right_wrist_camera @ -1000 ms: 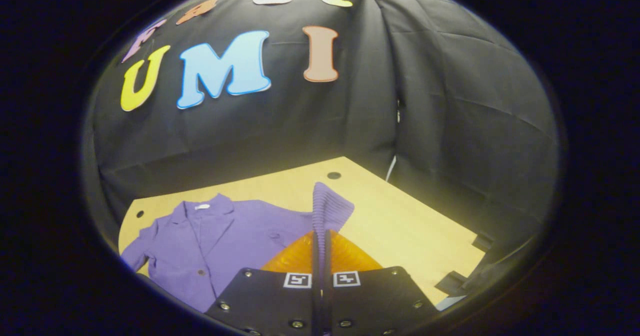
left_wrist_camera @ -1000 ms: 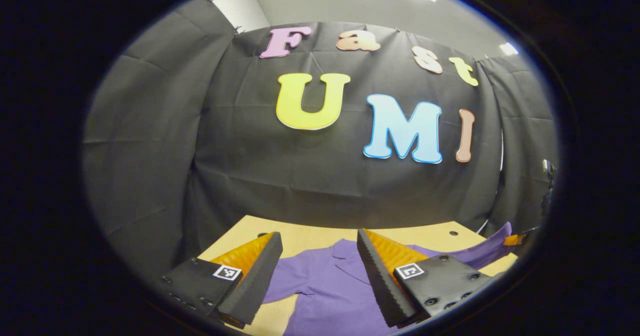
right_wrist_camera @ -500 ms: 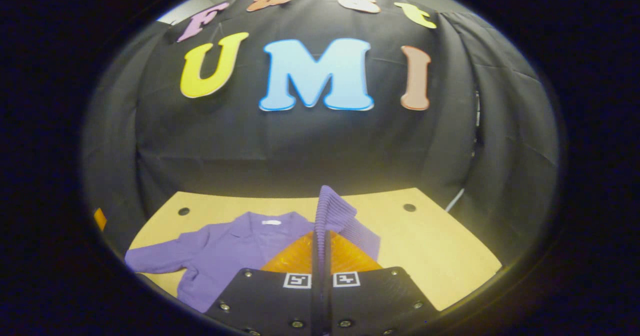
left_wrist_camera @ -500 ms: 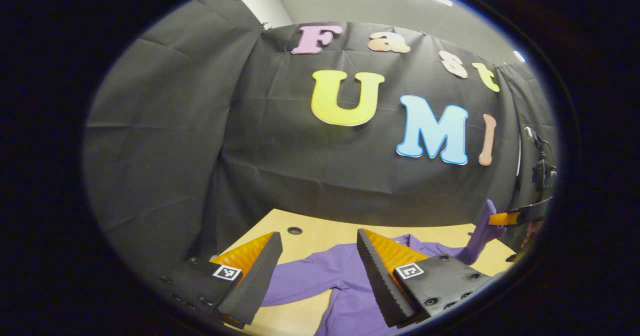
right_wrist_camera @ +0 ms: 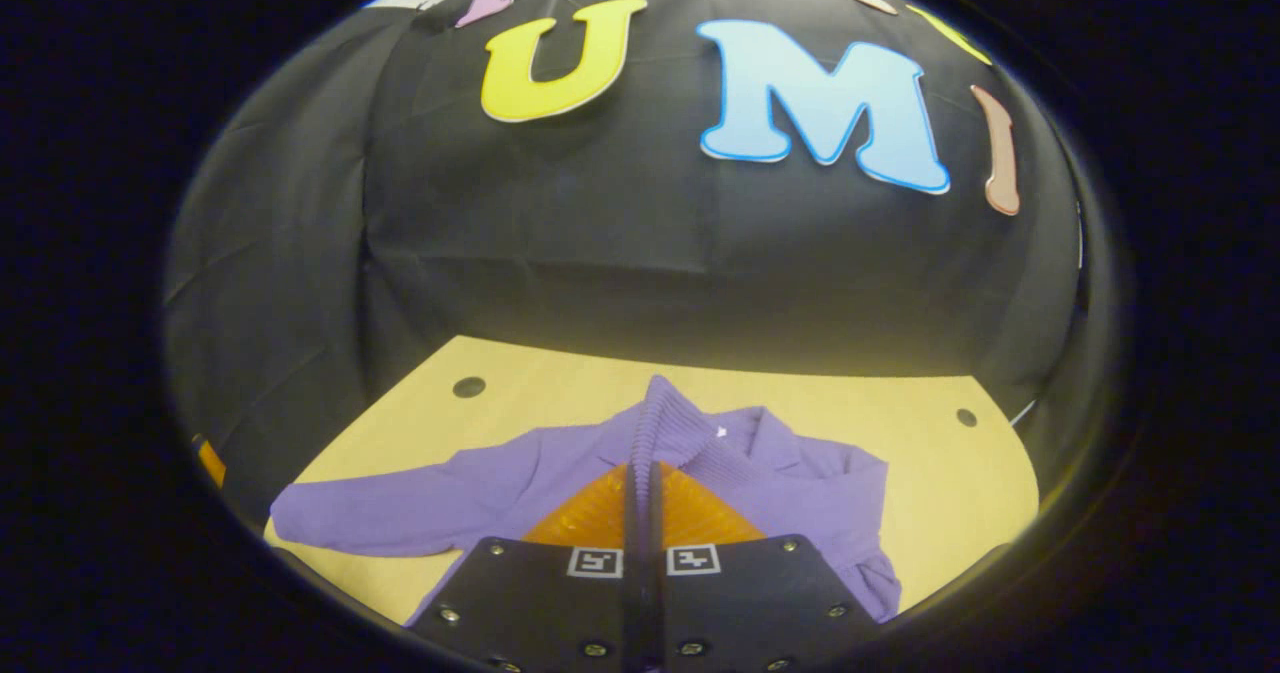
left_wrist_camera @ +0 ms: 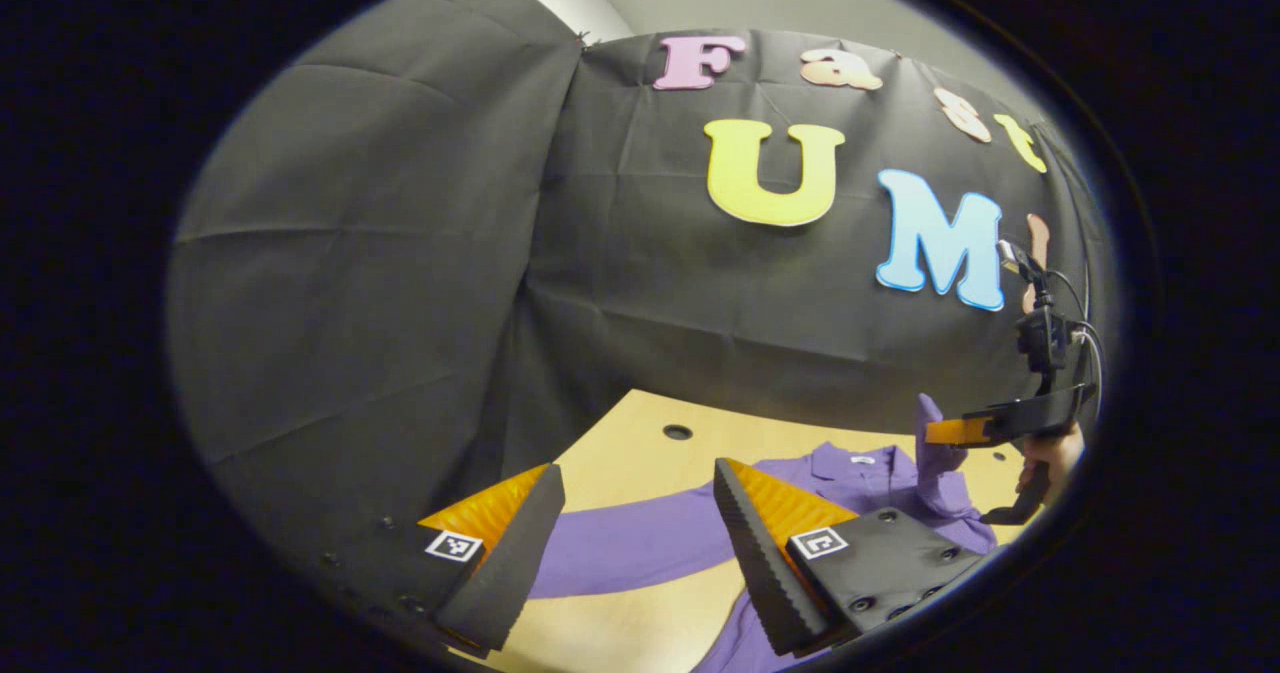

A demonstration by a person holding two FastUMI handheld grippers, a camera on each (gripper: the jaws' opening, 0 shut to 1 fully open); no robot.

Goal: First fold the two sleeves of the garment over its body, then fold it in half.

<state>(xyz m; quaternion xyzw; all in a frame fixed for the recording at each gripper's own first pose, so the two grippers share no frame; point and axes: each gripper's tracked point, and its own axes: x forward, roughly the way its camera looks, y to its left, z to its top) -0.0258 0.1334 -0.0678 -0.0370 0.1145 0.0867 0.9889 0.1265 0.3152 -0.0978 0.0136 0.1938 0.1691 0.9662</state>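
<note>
Cardigan [right_wrist_camera: 470,488], purple and collared, lies spread on the tan table [right_wrist_camera: 985,493] in my right gripper view, one long sleeve [right_wrist_camera: 350,513] stretched flat toward the left edge. A small white tag [right_wrist_camera: 721,432] sits inside the collar; I cannot read anything on it. My right gripper [right_wrist_camera: 642,453] is pressed together on the ribbed cuff [right_wrist_camera: 655,423] of the other sleeve, and the cuff stands up out of the closed fingers above the cardigan's chest. Small square markers sit on the gripper body, with no readable writing. Dark round holes [right_wrist_camera: 468,387] dot the table near its far corners, and black cloth backs the table.

In my left gripper view, the left gripper [left_wrist_camera: 638,498] hangs spread wide, holding nothing, above the flat sleeve [left_wrist_camera: 640,543] that runs across the table [left_wrist_camera: 620,443] between its fingers. Farther right I see the cardigan's collar [left_wrist_camera: 850,458], and beside it the right gripper [left_wrist_camera: 950,431] in a hand [left_wrist_camera: 1055,453], with the purple cuff [left_wrist_camera: 930,433] lifted above the garment. A cable and small mount rise over that gripper.
</note>
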